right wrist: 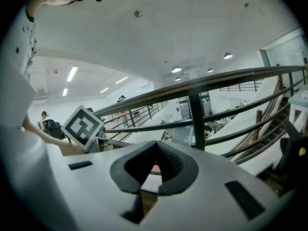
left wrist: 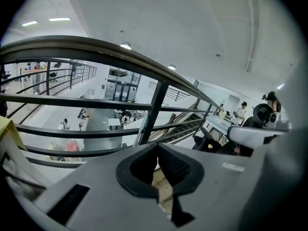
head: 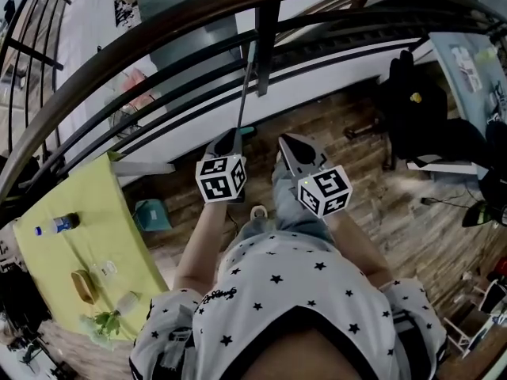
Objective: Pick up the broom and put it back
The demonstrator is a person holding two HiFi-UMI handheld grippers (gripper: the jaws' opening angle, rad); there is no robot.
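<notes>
At the far left stands a yellow-green table with a water bottle on it. A teal bin sits on the wooden floor just off the table's corner. Neither seems to belong to the job.

The left gripper is held out in front of the person, tilted down toward the foot of the railing. Its own view shows the claw fully closed, pads meeting at the tip with nothing between them.

The broom is just past that tip. Its thin handle slants up against the railing beside a dark post, propped there so that it stays upright. A small teal part at its foot is probably the head resting on the floor. In the left gripper view the pale handle shows just beyond the closed tips, not touching them.

To the right, the right gripper is held level with the left one and aimed at the same stretch of railing. Its claw is also pressed together and empty.

Neither claw has the broom. With both closed, I judge that one must open before it can take the handle.

At the far right a black chair-like shape stands well apart.
</notes>
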